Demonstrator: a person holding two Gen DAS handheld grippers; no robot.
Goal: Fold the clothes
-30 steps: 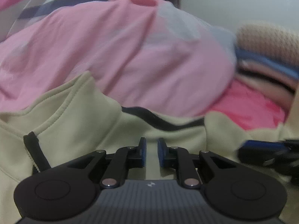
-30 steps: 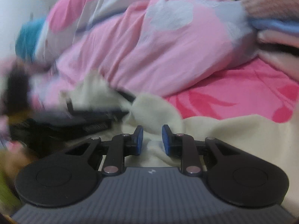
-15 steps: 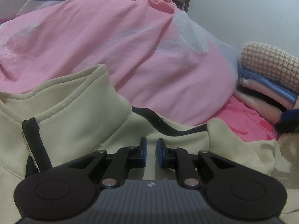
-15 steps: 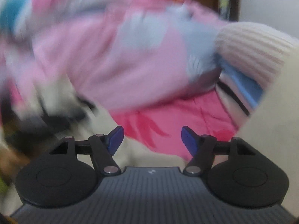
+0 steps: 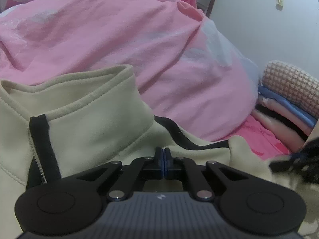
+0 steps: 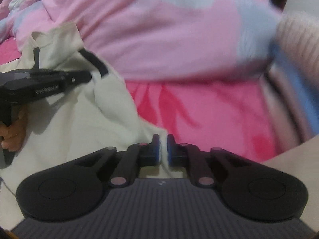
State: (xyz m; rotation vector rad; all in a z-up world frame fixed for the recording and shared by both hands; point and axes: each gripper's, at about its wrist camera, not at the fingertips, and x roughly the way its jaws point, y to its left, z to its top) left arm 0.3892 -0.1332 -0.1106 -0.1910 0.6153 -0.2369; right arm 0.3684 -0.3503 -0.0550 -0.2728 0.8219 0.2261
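Observation:
A cream zip-neck jacket with black trim lies on the bed, its collar standing up at the left. My left gripper is shut, pads pressed together low over the jacket below the collar; no fabric shows between them. In the right wrist view that left gripper rests by the black stripe of the jacket. My right gripper is shut on a fold of the jacket's right edge, cream cloth showing between the blue pads. Its blurred black shape appears at the right edge of the left wrist view.
A bulky pink duvet rises just behind the jacket. A stack of folded clothes, topped by a knitted piece, sits at the right by the wall. Bright pink sheet lies bare beyond the jacket's edge. A hand holds the left gripper's handle.
The left pads have gone from a narrow gap to fully together. The right gripper opened wide half a second ago, swung right, and has now shut on the jacket's edge.

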